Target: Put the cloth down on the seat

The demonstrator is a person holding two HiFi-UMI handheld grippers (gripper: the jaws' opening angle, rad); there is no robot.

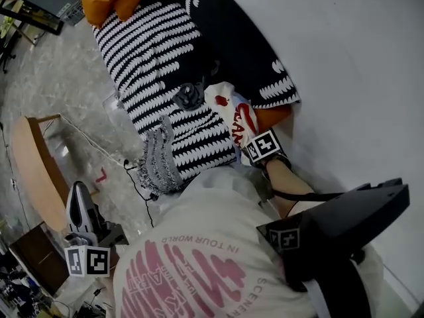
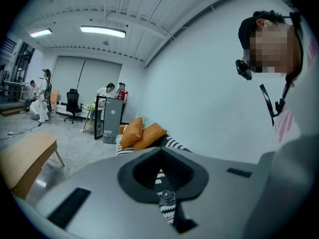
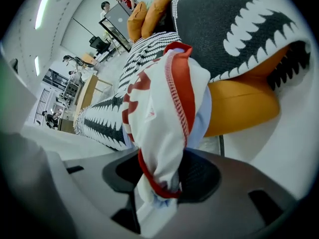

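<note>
Cloth (image 3: 164, 98) is hanging over the seat (image 1: 159, 58) while we're gripping it in our right claw (image 3: 159, 192), release pending.

Left tool (image 2: 167, 199) held near level, jaws together, empty, right tool (image 3: 159, 185) aimed steeply down, jaws pinching cloth (image 3: 164, 98)

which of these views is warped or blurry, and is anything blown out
Left gripper view: strong fisheye, the ceiling light bows, edges vignette dark. Right gripper view: same warp; the cloth close to the lens goes soft near the bottom. Head view: fairly sharp, the white wall bright and featureless.
</note>
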